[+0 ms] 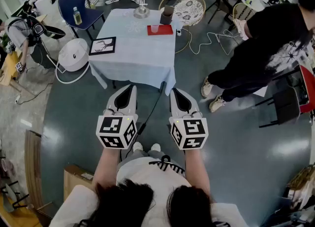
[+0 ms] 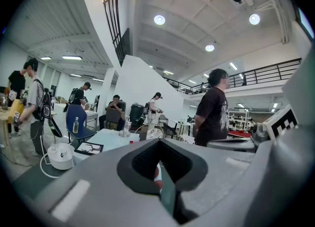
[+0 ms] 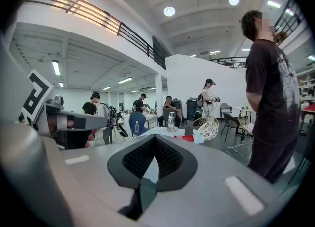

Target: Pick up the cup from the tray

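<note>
Small pale-pink cup (image 1: 154, 28) upright on red tray (image 1: 166, 30), upper centre on counter (image 1: 133, 53); detail too small to read. Left tool (image 1: 131, 89) and right tool (image 1: 176, 92) both clenched, empty.

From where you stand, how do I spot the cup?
Find the table covered in pale blue. At its far edge lies a red tray. The cup is the little pinkish one standing on that tray, not the dark pot behind it.
</note>
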{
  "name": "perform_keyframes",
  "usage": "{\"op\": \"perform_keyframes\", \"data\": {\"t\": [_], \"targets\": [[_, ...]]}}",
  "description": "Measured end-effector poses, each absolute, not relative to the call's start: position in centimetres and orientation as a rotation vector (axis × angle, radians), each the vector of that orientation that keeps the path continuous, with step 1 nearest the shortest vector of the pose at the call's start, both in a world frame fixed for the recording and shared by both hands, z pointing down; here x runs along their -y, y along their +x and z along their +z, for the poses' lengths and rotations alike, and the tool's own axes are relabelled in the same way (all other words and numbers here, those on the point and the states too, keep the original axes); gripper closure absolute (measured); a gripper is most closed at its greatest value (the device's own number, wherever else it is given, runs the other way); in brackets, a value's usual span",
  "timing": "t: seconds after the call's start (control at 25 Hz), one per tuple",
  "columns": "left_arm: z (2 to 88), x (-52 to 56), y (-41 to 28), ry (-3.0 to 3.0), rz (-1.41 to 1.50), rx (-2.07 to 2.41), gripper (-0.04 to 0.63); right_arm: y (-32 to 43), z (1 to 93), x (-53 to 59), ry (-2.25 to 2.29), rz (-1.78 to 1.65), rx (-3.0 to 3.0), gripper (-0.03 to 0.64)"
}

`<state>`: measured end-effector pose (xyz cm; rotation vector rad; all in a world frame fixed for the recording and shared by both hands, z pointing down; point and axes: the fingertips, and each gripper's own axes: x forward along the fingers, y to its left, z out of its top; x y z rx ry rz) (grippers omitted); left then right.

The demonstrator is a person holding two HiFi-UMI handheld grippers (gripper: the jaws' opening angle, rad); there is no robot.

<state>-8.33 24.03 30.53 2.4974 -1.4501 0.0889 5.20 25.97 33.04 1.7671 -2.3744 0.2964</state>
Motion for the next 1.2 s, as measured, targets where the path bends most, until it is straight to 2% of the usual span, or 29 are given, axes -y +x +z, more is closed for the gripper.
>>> {"op": "perform_keyframes", "data": {"t": [1.2], "targets": [[31.0, -25.3, -4.8, 2.495, 0.114, 1.463, 0.595, 8.4, 33.3, -27.0, 1.781, 0.362, 2.422, 0.592]]}}
